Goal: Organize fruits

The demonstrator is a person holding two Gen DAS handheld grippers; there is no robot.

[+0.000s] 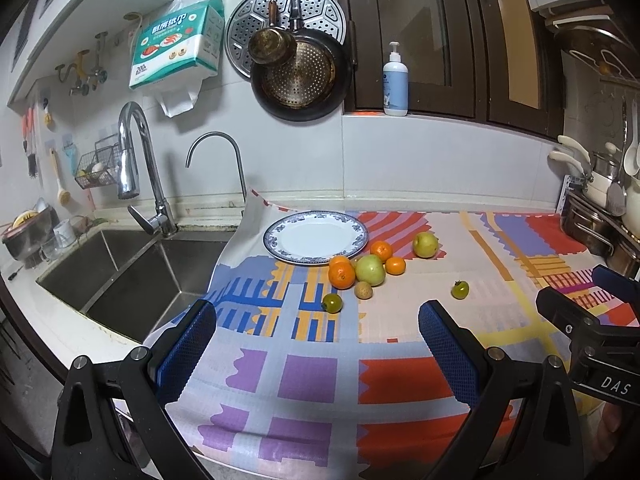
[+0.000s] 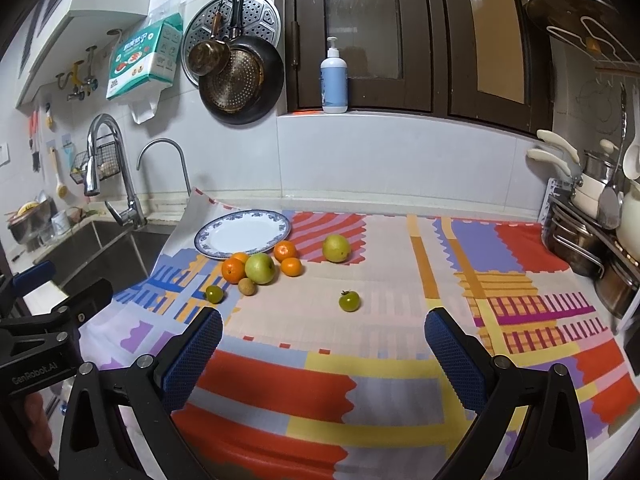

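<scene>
**A:** How does the left black plastic two-finger gripper (image 1: 317, 330) look?

**B:** It has blue pads (image 1: 188, 354) with a fine diamond texture, black triangular arms with cut-outs, and round silver screws.

**A:** And the right black plastic two-finger gripper (image 2: 323, 338)?

**B:** The same build. From the left camera its body shows white letters "DAS" (the rest is cut off). The left one reads "GenRobot.AI" in the right camera. A little reddish skin shows below it.

Both wrist cams low over counter, facing back wall, sharing plate (image 1: 316, 236) (image 2: 244, 234), fruit cluster midway.
</scene>
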